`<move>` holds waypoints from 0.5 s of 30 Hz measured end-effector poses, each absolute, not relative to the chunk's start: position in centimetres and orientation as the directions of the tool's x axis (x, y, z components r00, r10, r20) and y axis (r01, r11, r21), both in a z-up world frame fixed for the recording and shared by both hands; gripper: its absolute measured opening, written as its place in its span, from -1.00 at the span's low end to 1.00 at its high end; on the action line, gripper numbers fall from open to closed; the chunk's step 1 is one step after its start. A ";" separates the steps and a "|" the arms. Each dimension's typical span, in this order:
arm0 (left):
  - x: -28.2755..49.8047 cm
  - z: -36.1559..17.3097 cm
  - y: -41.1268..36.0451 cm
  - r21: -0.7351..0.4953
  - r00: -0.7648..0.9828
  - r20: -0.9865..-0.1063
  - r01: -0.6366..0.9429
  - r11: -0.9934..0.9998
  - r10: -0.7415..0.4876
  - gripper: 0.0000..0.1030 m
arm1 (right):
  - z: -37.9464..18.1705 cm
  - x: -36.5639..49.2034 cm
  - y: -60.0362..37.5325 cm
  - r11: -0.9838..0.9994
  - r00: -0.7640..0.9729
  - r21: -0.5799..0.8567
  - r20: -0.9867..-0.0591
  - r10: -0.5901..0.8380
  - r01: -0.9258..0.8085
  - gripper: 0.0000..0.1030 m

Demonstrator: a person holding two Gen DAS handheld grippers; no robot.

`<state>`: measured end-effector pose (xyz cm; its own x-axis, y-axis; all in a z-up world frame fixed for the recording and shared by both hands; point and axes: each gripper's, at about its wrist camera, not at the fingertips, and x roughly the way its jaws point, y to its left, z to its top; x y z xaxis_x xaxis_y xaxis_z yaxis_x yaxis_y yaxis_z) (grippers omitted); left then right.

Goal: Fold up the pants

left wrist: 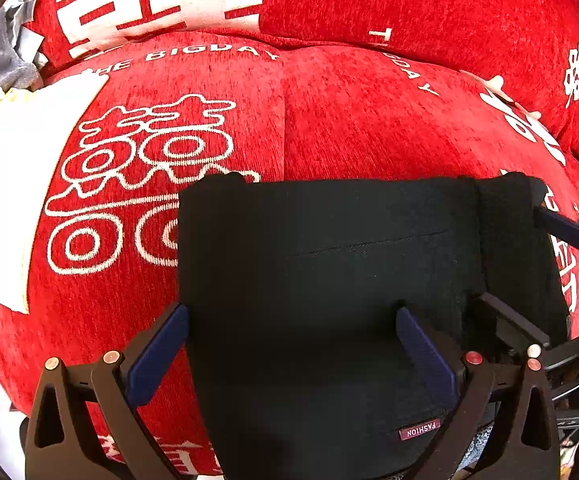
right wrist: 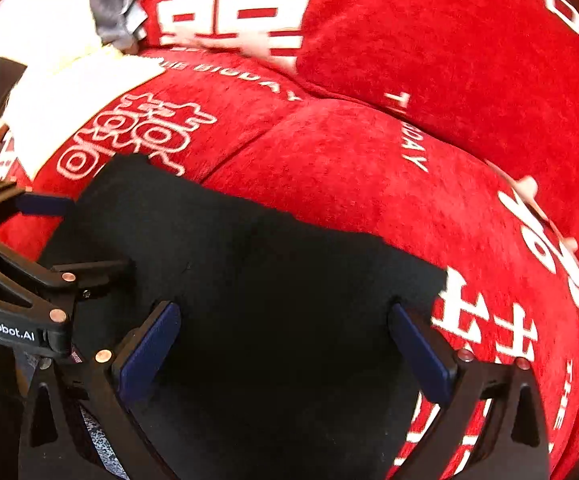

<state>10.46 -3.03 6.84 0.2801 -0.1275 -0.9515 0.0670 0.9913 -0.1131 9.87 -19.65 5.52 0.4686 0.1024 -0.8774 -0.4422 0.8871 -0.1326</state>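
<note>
Black pants (left wrist: 329, 264) lie folded on the red sofa cover (left wrist: 349, 112).
We see our left gripper (left wrist: 293, 334) spread wide over them, a "FASHION" label (left wrist: 420, 429) near its right finger.

We cannot see the near end of the black pants (left wrist: 329, 280): it leaves the frame at 6 o'clock. At 10 o'clock the grey cloth (left wrist: 7, 48) is cut off. The right wrist view is blurred.
</note>
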 end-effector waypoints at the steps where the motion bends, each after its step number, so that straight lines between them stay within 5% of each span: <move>1: 10.4 6.9 -3.0 -0.109 0.281 -0.952 0.071 0.991 -0.125 1.00 | 5.7 9.5 -19.9 0.900 0.476 -0.143 -0.876 0.078 -0.412 1.00; 15: 4.6 9.7 -2.4 -0.078 0.345 -0.936 -0.020 0.997 -0.066 1.00 | 7.6 -0.6 -23.0 0.985 0.550 -0.118 -0.835 -0.030 -0.125 1.00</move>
